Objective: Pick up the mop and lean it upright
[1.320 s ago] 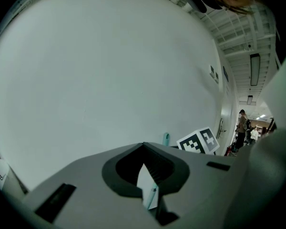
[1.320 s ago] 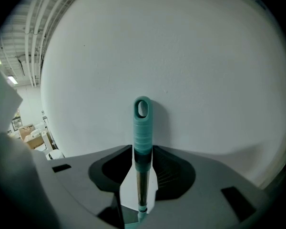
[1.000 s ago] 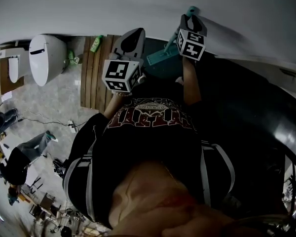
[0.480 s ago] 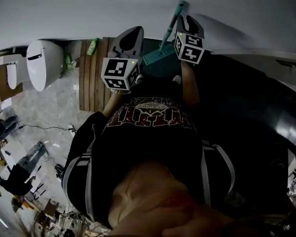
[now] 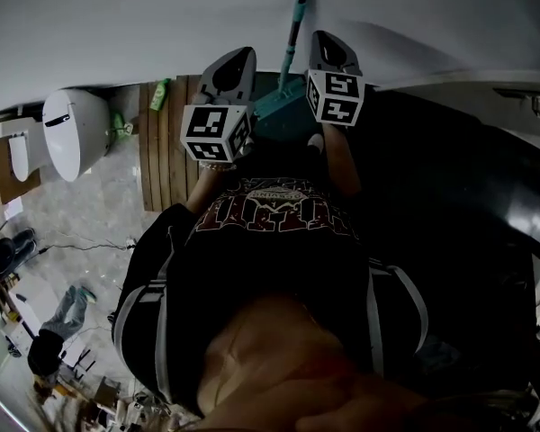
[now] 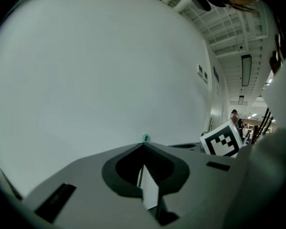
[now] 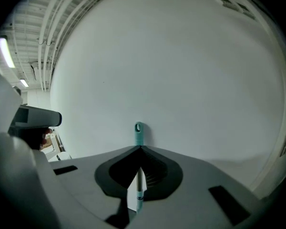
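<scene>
The mop stands almost upright against the white wall. Its teal head (image 5: 277, 104) is on the floor and its teal handle (image 5: 292, 36) rises between my two grippers. My left gripper (image 5: 238, 54) is to the handle's left, its jaws meeting at the tips (image 6: 143, 145), with only the handle's tip (image 6: 145, 138) showing above them. My right gripper (image 5: 324, 39) has just closed. Its tips (image 7: 139, 148) meet, with the handle's top (image 7: 138, 132) straight ahead. In the head view the handle stands slightly left of those jaws, so nothing looks gripped.
The white wall (image 5: 162, 25) is close ahead. A white toilet (image 5: 72, 133), a wooden slat mat (image 5: 166, 142) and a green bottle (image 5: 159, 94) lie to the left. A person (image 5: 54, 345) crouches on the tiled floor at lower left. The right side is dark.
The mop handle has swung from a slant beside the right gripper to nearly upright between the grippers. Both grippers have moved towards the wall.
</scene>
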Demonstrator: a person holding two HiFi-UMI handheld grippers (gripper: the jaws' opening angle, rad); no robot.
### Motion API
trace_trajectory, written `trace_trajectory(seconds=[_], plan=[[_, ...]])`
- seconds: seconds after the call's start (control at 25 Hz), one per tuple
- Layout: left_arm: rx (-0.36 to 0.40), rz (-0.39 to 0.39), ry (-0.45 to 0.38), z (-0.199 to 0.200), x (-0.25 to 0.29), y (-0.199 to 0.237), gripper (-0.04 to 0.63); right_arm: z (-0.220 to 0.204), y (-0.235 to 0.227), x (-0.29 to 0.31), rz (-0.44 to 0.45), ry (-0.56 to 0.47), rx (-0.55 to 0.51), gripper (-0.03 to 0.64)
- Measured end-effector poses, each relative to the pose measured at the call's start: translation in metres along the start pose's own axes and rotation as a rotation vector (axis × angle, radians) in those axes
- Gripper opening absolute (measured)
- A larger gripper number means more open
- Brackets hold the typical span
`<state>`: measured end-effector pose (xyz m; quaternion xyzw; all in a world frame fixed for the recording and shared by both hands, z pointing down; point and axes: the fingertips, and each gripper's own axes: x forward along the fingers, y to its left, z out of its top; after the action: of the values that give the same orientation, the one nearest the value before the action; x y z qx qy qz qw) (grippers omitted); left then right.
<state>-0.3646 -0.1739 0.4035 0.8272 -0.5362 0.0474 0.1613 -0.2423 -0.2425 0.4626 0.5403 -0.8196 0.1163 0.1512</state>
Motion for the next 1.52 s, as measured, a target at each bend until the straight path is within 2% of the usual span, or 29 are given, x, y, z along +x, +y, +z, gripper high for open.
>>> trace_trajectory(seconds=[0.68,1.52], plan=[[0.007,-0.06,0.009,-0.005,0.021,-0.06,0.046,0.01,0.006,-0.073,0.098,-0.029,-0.005,0.02],[0.028,-0.108,0.04,-0.01,0.041,-0.102,0.046,0.01,-0.008,-0.117,0.125,-0.019,-0.009,0.018]])
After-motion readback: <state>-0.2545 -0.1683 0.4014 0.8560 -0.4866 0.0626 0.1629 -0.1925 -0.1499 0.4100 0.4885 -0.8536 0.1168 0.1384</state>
